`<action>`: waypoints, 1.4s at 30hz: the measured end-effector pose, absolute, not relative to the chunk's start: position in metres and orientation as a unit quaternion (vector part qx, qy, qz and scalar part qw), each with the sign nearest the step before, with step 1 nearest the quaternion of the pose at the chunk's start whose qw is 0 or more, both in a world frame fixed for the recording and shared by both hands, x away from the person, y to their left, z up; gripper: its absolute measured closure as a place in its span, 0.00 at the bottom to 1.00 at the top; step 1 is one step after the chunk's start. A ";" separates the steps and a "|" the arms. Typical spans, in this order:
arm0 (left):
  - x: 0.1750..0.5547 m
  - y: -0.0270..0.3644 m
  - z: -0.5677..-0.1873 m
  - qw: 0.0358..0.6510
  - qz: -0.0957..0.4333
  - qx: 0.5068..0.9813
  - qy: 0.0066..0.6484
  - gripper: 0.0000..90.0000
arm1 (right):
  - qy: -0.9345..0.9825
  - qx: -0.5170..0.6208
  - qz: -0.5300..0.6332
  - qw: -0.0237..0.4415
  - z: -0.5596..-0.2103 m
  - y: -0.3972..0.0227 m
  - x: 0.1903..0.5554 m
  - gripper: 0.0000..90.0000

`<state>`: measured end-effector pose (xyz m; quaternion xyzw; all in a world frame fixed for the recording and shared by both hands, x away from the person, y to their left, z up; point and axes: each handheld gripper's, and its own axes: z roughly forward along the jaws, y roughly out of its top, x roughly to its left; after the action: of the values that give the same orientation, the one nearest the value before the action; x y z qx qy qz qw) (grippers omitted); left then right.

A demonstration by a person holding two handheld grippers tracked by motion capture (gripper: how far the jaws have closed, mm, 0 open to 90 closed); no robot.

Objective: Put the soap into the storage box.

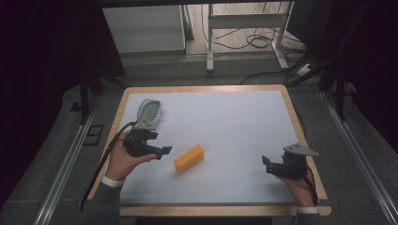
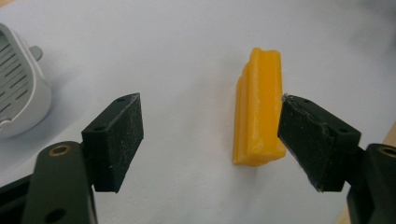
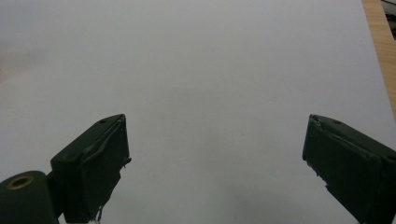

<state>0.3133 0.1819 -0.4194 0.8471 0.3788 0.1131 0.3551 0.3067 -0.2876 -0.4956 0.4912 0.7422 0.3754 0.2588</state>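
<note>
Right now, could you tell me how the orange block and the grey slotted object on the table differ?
The orange block is a bright, solid bar; the grey slotted object is pale, rounded and ribbed with slots. The block lies between the left gripper's open jaws; the grey object sits off to that gripper's side. Both rest on the white table.

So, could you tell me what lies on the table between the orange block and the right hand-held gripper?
Nothing: in the high view, the stretch from the orange rectangular block to the right hand-held gripper is bare white table surface.
</note>
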 end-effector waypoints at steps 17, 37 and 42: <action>0.316 0.145 -0.423 0.336 0.101 0.864 0.362 0.26 | 0.741 0.490 0.378 0.261 -0.495 -0.289 0.306 0.08; 0.330 0.106 -0.460 0.290 0.078 0.883 0.360 0.28 | 0.742 0.494 0.368 0.263 -0.497 -0.289 0.307 0.08; 0.335 0.099 -0.470 0.279 0.071 0.885 0.365 0.34 | 0.741 0.495 0.369 0.264 -0.497 -0.290 0.307 0.08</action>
<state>0.3351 0.0991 -0.4698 0.8853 0.3649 0.0713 0.2794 0.3069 -0.2899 -0.4974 0.4955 0.7411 0.3685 0.2636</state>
